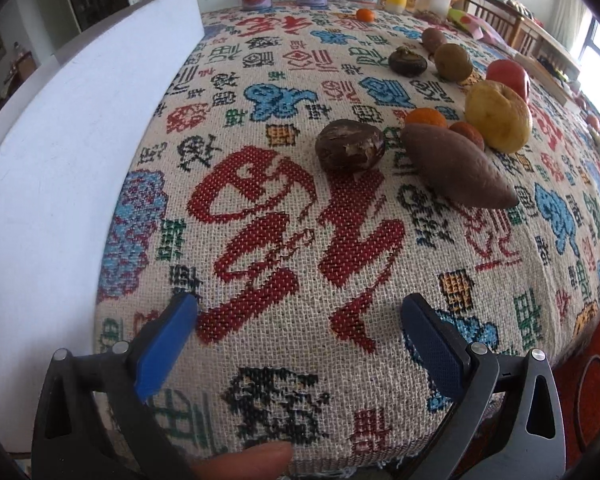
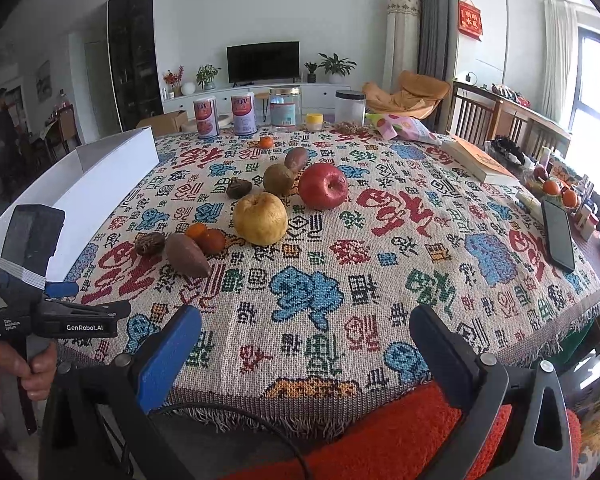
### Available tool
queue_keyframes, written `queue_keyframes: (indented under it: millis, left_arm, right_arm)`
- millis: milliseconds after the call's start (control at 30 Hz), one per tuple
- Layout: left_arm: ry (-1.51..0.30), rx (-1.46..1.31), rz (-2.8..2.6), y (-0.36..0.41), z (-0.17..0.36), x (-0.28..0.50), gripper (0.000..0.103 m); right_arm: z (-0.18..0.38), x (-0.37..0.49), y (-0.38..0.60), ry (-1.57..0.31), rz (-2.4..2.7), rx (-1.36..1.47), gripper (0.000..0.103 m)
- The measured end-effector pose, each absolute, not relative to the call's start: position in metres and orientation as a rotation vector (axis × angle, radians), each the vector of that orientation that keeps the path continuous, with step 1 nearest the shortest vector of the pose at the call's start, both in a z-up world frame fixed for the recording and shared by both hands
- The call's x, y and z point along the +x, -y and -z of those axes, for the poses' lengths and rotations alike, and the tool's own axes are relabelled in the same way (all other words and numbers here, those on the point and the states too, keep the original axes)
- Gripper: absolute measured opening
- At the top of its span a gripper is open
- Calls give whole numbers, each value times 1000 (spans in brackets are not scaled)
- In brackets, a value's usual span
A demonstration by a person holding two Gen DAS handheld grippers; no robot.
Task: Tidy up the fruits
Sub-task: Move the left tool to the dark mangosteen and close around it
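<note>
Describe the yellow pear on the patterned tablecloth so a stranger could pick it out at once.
Start at the patterned tablecloth and find the line of produce running diagonally away from the white box. The yellow pear sits mid-line, between the red apple behind it and two small oranges in front. It is the only pale yellow fruit, large and slightly wrinkled.

Fruit all clumped mid-table (image 2: 380, 264), box (image 2: 100, 176) along the left edge.
Pear (image 2: 260, 219) in the centre: apple (image 2: 324, 186) at 1 o'clock, sweet potato (image 2: 186, 255) at 8, cans (image 2: 224, 115) way back at 12.
</note>
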State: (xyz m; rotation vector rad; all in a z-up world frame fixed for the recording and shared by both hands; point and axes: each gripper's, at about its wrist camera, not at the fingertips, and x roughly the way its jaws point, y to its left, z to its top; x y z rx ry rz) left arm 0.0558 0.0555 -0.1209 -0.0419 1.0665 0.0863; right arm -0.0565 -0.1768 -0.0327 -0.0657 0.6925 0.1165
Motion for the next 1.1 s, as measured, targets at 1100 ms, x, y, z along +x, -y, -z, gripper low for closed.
queue_keyframes:
  millis: [1100]
  left_arm:
    - [-1028,-11,42,-64,118,65,102]
  right_arm:
    - [51,-49,189,-751,-218,32,103]
